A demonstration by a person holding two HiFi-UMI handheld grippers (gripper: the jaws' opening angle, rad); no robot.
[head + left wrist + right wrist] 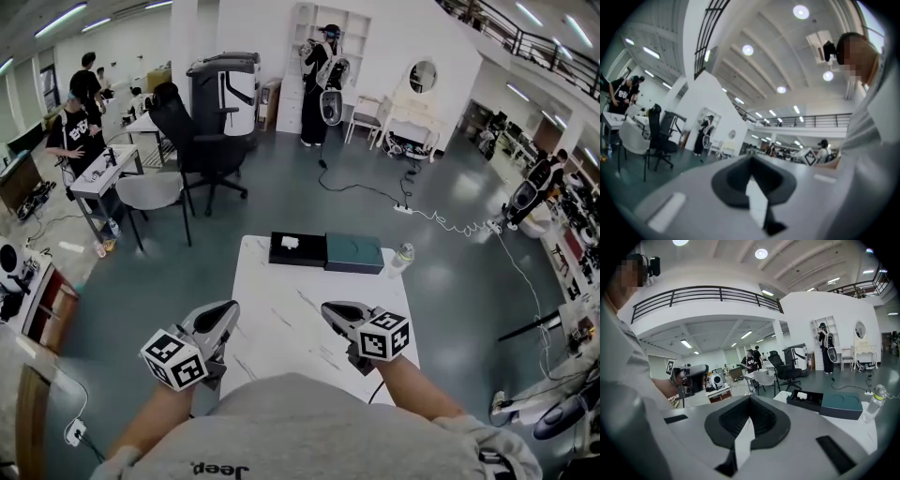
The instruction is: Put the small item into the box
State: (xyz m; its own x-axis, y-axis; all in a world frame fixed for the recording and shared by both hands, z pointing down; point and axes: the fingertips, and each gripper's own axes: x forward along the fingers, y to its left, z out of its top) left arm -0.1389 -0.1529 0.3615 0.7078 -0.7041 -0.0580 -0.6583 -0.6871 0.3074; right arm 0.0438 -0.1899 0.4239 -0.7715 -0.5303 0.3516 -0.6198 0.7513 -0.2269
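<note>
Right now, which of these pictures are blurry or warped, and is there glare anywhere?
Head view: sharp, evenly lit; the white table is bright, not washed out. Left gripper view: soft throughout, ceiling lamps flare, dark rounded corners. Right gripper view: crisper, the box reads clearly, though the balcony rail bows from the wide lens.

Bright, even overhead light from ceiling tubes [56, 19] at eleven o'clock; soft shadows; fisheye-bent edges (left gripper view blurred).
</note>
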